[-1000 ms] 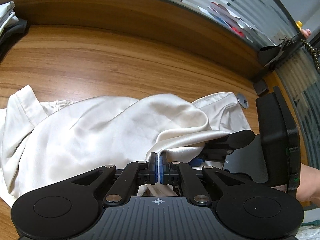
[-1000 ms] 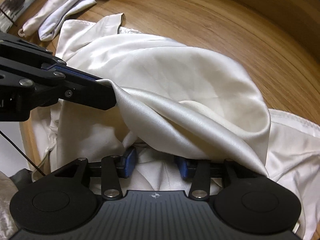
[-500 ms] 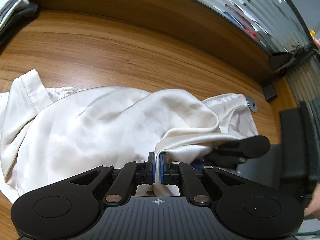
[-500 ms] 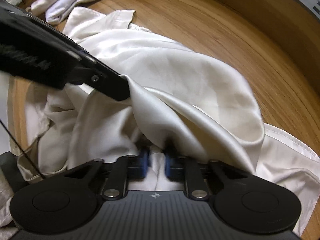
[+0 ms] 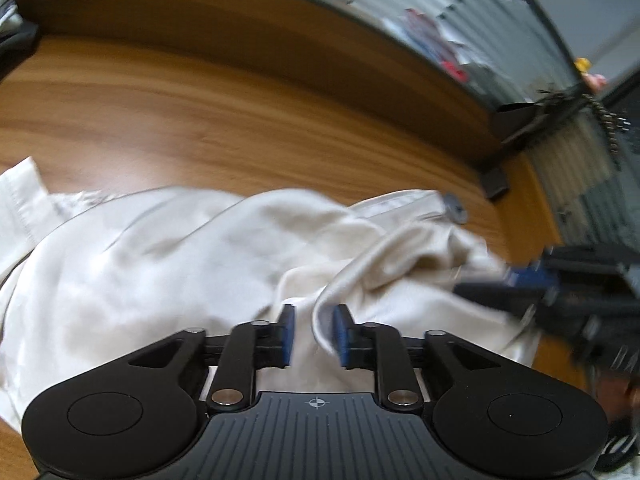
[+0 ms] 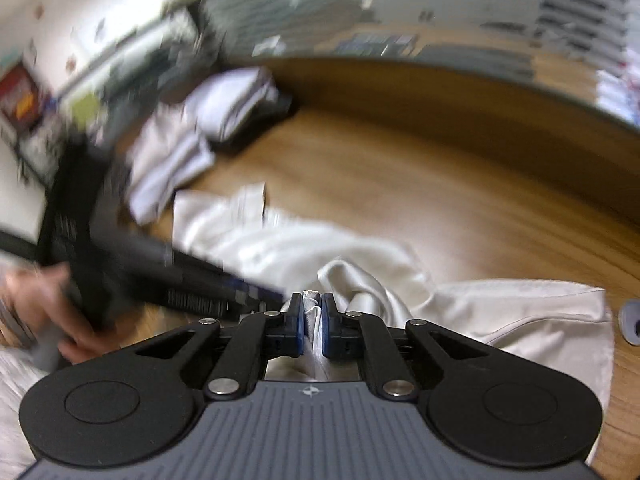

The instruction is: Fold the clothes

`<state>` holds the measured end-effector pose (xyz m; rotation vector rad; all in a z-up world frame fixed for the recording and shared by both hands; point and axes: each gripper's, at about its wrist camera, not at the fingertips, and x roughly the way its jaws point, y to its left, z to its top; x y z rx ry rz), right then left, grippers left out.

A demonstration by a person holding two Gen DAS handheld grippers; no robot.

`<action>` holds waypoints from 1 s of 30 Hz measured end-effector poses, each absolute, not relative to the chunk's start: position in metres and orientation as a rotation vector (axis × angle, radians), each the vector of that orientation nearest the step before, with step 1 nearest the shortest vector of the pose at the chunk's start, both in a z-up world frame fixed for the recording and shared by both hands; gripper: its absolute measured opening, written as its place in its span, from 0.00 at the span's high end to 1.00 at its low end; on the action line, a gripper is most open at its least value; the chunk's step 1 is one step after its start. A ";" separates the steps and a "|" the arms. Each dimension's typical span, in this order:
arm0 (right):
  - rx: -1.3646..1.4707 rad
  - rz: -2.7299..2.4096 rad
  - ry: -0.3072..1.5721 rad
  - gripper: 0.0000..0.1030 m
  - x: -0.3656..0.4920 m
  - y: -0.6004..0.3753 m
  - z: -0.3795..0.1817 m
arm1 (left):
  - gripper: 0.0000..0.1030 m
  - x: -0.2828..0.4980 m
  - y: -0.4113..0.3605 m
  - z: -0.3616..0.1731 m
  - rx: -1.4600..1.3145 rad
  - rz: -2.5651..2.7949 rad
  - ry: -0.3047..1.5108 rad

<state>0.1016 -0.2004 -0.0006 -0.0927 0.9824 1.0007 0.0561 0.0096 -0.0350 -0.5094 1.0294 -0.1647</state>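
Left wrist view: left gripper jaws opening, pads apart, a fold of the cream shirt loose between them, brushing the right pad, not pinched. Shirt lies rumpled on the wooden table. Right gripper blurred at the right edge, by the shirt's far fold. Right wrist view: right gripper jaws closing, pinching a bunched fold of the shirt. Person's hand on the left gripper. Folded white clothes beyond, at the table's far side.
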 end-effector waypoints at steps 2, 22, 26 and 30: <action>-0.004 0.973 0.962 0.91 0.113 -0.217 0.015 | 0.68 0.057 0.005 -0.028 -0.511 -0.205 1.008; 0.618 0.662 1.009 0.91 0.139 -0.301 -0.029 | 0.26 0.087 -0.081 -0.020 -0.343 -0.417 1.056; 0.637 0.642 0.996 0.91 0.135 -0.305 -0.034 | 0.70 0.089 -0.082 -0.021 -0.319 -0.378 1.040; 0.634 0.605 0.975 0.91 0.131 -0.319 -0.038 | 0.88 0.086 -0.075 -0.017 -0.293 -0.296 1.013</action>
